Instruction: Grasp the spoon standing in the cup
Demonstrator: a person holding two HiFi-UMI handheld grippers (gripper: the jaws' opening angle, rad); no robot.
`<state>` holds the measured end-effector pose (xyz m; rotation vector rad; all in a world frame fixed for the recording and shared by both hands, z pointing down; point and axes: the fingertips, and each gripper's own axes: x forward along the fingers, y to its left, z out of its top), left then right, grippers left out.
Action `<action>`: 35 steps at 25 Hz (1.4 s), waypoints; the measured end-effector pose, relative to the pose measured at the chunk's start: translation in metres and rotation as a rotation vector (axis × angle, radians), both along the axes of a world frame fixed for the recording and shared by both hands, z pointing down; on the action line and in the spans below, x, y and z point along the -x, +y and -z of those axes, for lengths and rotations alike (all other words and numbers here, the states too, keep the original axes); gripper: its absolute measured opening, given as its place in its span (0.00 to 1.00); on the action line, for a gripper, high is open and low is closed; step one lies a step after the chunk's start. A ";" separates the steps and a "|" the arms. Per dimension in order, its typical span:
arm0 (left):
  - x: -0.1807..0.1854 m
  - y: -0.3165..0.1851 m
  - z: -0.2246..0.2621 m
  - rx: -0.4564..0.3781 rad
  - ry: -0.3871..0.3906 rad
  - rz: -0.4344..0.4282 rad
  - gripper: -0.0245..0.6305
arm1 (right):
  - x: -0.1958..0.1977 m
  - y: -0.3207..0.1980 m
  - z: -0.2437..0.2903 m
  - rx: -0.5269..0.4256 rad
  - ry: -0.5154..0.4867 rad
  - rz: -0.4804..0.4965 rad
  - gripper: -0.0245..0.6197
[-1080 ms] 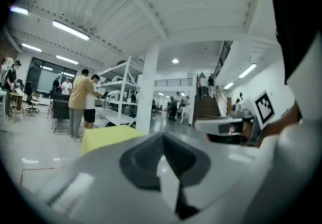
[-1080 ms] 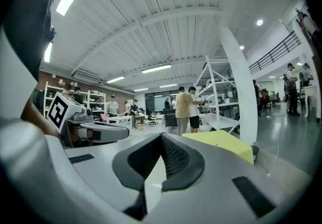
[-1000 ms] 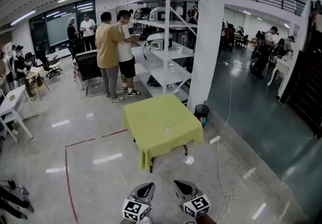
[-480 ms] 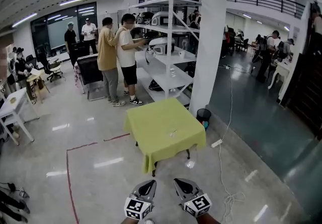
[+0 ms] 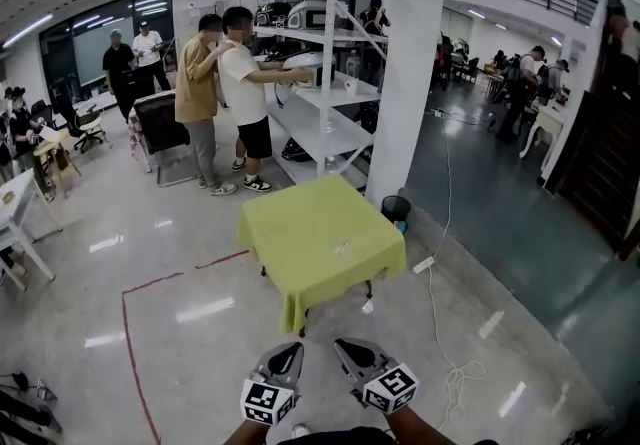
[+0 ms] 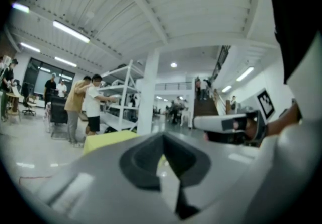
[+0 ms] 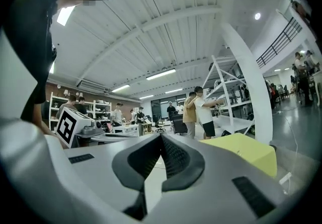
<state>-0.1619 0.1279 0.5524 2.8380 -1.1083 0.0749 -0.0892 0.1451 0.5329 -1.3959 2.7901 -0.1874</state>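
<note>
A small clear cup (image 5: 338, 250) stands on the table with the yellow-green cloth (image 5: 300, 233), a few steps ahead of me; it is too small to make out the spoon. Both grippers hang low at the bottom of the head view, well short of the table. My left gripper (image 5: 292, 346) (image 6: 162, 135) has its jaws together with nothing between them. My right gripper (image 5: 343, 344) (image 7: 161, 136) is shut and empty as well. The yellow-green cloth (image 7: 246, 151) (image 6: 108, 140) shows beyond the jaws in each gripper view.
A white pillar (image 5: 405, 63) and white shelving (image 5: 320, 83) stand behind the table, with two people (image 5: 225, 93) at the shelves. A black bin (image 5: 396, 207) sits by the pillar. A white cable (image 5: 440, 323) runs over the floor at the right. Red tape (image 5: 135, 333) marks the floor at the left.
The head view has shifted a little, so the table sits slightly closer and further left. Both grippers stay shut at the bottom of the picture, side by side.
</note>
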 end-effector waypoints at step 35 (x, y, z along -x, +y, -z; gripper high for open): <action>-0.128 -0.148 -0.006 0.036 -0.075 0.016 0.04 | -0.134 -0.153 -0.027 0.094 0.045 0.010 0.05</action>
